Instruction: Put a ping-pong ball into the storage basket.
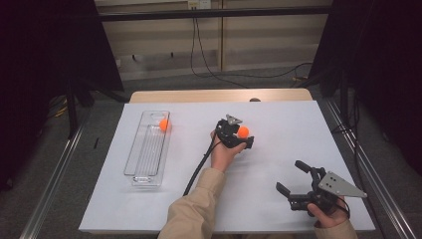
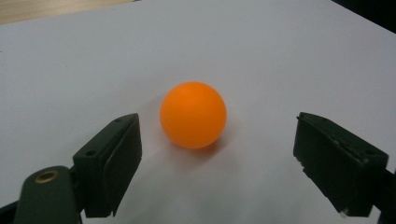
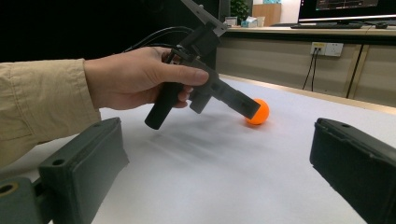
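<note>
The orange ball (image 2: 193,115) looks smooth, matt plastic. The left gripper (image 2: 219,154) has matt black plastic pads, slightly scuffed. The clear tray (image 1: 147,144) is glossy, ribbed plastic on a smooth white matt table cover (image 1: 278,169).

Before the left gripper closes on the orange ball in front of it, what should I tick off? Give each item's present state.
1. Orange ball between the left gripper fingers: ok.
2. Fingers not yet touching the ball: ok.
3. Ball resting on the white table: ok.
4. Clear tray with the other ball apart from the grasp: ok.
5. Right gripper open, well aside: ok.
6. Ball centred between fingers: not ok, nearer one finger.
</note>
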`<state>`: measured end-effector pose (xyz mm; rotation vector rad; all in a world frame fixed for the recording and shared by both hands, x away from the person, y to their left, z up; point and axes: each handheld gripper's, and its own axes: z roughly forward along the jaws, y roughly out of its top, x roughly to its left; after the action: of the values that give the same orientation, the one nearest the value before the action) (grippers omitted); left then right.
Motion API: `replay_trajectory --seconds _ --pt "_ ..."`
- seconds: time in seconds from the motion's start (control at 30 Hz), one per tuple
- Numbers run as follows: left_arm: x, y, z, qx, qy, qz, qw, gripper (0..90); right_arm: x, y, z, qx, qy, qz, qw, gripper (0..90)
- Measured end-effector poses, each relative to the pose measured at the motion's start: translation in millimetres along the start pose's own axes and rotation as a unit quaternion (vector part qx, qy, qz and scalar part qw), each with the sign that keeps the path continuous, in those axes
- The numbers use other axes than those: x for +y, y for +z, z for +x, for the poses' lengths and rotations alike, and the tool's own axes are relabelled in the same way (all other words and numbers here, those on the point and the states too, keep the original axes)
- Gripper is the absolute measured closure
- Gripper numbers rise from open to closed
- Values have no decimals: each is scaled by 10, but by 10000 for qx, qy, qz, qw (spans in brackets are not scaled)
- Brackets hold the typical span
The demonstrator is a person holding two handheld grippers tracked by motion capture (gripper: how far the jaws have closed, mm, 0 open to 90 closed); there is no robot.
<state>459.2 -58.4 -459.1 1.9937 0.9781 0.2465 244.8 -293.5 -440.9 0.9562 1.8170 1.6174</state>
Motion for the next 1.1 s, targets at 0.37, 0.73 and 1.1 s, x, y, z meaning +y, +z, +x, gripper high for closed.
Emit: replay_trajectory --seconds 0.37,0.73,1.1 --pt "12 47 25 66 30 14 10000 215 -1 0 -2 -5 20 -7 10000 26" --pt "6 98 59 102 26 17 9999 258 -4 2 -8 3 33 -10 10000 26" --pt "20 154 75 145 -27 -6 9999 313 -7 2 -13 8 35 -9 10000 26"
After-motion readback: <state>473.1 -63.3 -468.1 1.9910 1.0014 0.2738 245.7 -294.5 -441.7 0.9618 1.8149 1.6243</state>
